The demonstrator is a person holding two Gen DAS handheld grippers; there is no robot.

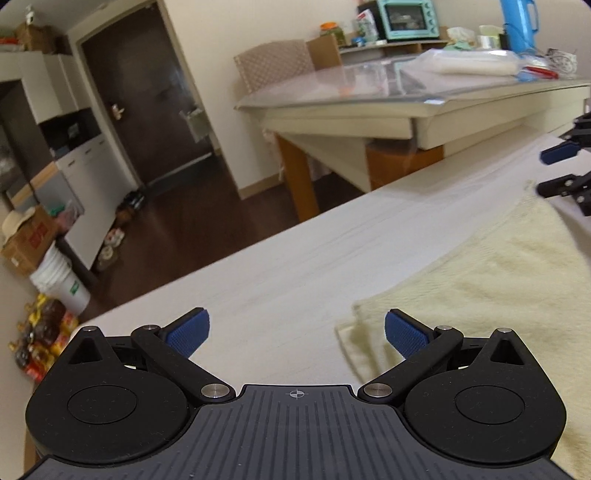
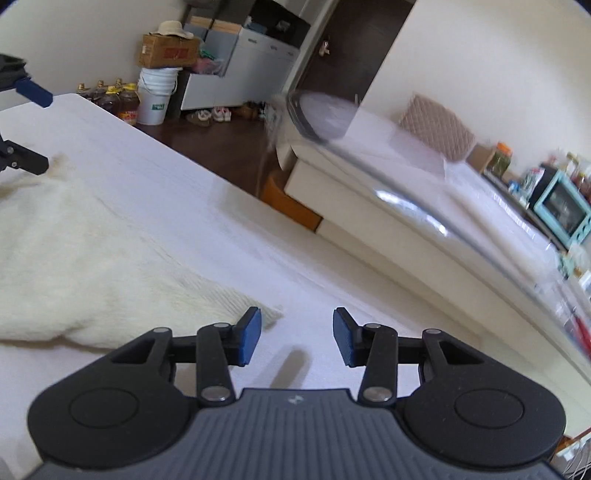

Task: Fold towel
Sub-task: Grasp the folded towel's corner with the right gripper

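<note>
A pale yellow towel (image 1: 491, 280) lies flat on the white table (image 1: 295, 266). My left gripper (image 1: 297, 332) is open and empty, with its right pad at the towel's near corner. In the right wrist view the towel (image 2: 74, 251) fills the left side. My right gripper (image 2: 297, 336) is open and empty, its left pad over the towel's corner. Each gripper shows in the other's view, open: the right one at the towel's far corner (image 1: 557, 171), the left one at the far left (image 2: 31, 129).
The table's far edge (image 1: 229, 254) drops to a dark wood floor. A second table (image 1: 406, 107) with a glass top, bags and a teal oven (image 1: 408, 18) stands beyond. Buckets, bottles and boxes (image 2: 155, 92) sit by the wall.
</note>
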